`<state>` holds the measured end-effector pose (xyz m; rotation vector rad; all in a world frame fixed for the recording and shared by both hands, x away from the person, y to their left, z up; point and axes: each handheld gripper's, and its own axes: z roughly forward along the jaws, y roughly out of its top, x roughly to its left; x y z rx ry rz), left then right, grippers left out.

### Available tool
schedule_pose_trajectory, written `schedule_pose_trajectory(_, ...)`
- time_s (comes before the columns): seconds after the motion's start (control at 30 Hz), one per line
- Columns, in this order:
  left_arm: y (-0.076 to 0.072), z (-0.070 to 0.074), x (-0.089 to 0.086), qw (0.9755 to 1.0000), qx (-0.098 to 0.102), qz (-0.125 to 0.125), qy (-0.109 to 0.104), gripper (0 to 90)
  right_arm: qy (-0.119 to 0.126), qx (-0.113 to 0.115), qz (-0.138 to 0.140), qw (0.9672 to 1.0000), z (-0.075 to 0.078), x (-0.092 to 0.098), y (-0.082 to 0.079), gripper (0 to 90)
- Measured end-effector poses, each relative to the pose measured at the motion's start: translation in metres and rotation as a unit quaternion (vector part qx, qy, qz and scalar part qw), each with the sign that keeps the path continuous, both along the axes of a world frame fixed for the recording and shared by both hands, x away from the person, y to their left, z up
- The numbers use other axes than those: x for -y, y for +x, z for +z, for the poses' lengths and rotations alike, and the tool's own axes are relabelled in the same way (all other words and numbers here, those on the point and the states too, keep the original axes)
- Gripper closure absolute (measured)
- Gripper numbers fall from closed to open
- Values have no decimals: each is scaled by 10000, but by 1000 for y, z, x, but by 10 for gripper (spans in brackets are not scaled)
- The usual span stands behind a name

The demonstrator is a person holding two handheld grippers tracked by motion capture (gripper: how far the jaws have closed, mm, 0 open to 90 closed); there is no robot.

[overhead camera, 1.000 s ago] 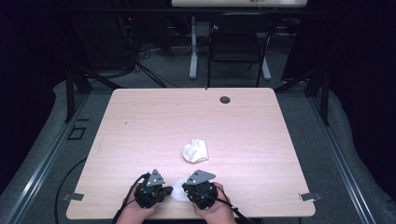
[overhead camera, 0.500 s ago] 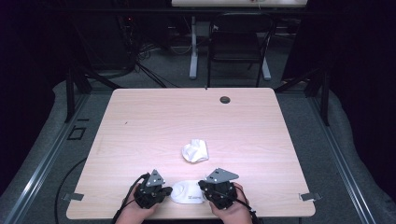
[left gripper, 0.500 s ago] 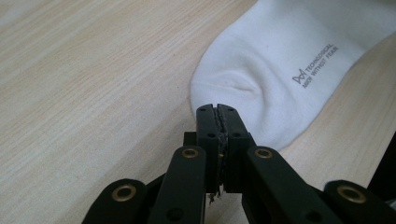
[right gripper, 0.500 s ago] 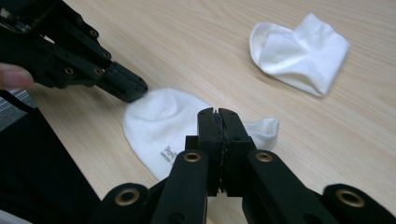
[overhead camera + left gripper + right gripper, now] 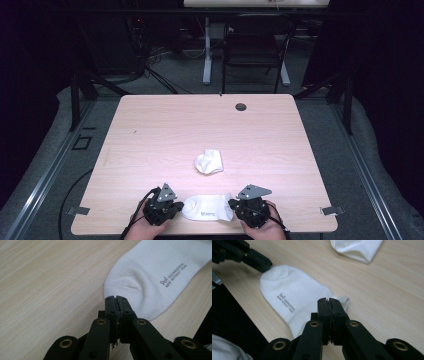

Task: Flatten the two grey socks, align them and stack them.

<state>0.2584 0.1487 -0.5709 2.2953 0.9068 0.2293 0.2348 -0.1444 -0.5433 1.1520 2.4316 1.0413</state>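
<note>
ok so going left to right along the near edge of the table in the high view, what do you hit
left tongs → flat white sock stretched between the two → right tongs

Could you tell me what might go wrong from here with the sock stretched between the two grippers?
The flat sock lies close to the table's near edge, so it could slide off. The right hand-held gripper, whose jaws have just been opening, pinches only the cuff edge and might lose it.
</note>
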Motion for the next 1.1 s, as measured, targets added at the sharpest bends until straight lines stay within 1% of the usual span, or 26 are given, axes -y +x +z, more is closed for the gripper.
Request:
schedule_pose_trajectory(0.03,0,0,0,10000,-14,-12,17,883,0,0,0,10000,0,0,0,870)
schedule_pose_trajectory(0.07,0,1,-1,10000,-31,-9,18,883,-90,-15,-18,10000,-2,1,-1,840)
schedule_pose_trajectory(0.1,0,1,-1,10000,-31,-9,18,882,-90,-15,-18,10000,-2,1,-1,840)
schedule_pose_trajectory(0.13,0,1,-1,10000,-37,-1,12,881,-128,-21,-61,9999,-3,2,-1,796)
schedule_pose_trajectory(0.2,0,1,-1,10000,-49,-4,9,879,-112,1,-97,9999,-3,3,-1,794)
schedule_pose_trajectory(0.23,0,1,-1,10000,-61,10,-7,876,-44,-7,-140,9999,-2,4,-1,791)
schedule_pose_trajectory(0.27,1,0,-1,10000,-39,26,-29,870,42,48,-166,9998,-1,4,0,809)
schedule_pose_trajectory(0.3,1,1,-2,10000,-38,36,-63,870,34,49,-139,9999,-1,4,0,822)
schedule_pose_trajectory(0.33,1,2,-2,9999,8,64,-126,869,13,28,-125,9999,-1,2,0,834)
schedule_pose_trajectory(0.37,1,2,-2,9999,8,64,-126,866,13,28,-125,9999,-1,2,0,834)
schedule_pose_trajectory(0.4,1,4,-2,9998,42,88,-192,866,-12,12,-88,10000,-2,2,1,840)
schedule_pose_trajectory(0.5,1,5,-2,9995,87,56,-293,856,-71,-65,-49,9999,-9,-4,4,840)
schedule_pose_trajectory(0.53,1,4,-1,9997,70,-7,-242,854,-152,-141,-19,9998,-13,-5,7,841)
schedule_pose_trajectory(0.57,1,4,-1,9997,70,-7,-242,854,-152,-141,-19,9998,-13,-5,7,841)
schedule_pose_trajectory(0.6,1,2,0,9998,59,-35,-207,854,-216,-164,-32,9996,-14,-5,8,842)
schedule_pose_trajectory(0.67,1,1,2,9999,47,-69,-139,857,-250,-229,-74,9994,-17,-5,9,843)
schedule_pose_trajectory(0.7,1,0,2,9999,60,-68,-121,858,-320,-248,-92,9991,-18,-4,10,844)
schedule_pose_trajectory(0.73,1,0,2,9999,37,-69,-104,859,-293,-270,-116,9991,-20,-4,10,844)
schedule_pose_trajectory(0.8,1,0,1,9999,-1,-91,-76,861,-381,-321,-166,9986,-23,0,10,846)
schedule_pose_trajectory(0.83,1,0,1,9999,-1,-91,-76,863,-381,-321,-166,9986,-23,0,10,846)
schedule_pose_trajectory(0.87,1,0,1,9999,-9,-90,-74,863,-432,-318,-176,9984,-23,1,11,848)
schedule_pose_trajectory(0.9,1,0,0,9999,-17,-90,-70,864,-346,-320,-195,9987,-24,2,11,848)
schedule_pose_trajectory(0.93,1,0,0,9999,-22,-90,-67,864,-386,-347,-182,9985,-24,3,11,849)
schedule_pose_trajectory(1.0,1,0,0,9999,-42,-78,-62,866,-345,-340,-206,9986,-25,3,10,846)
schedule_pose_trajectory(1.1,0,0,-1,10000,-42,-70,-51,866,-360,-363,-183,9985,-24,3,9,840)
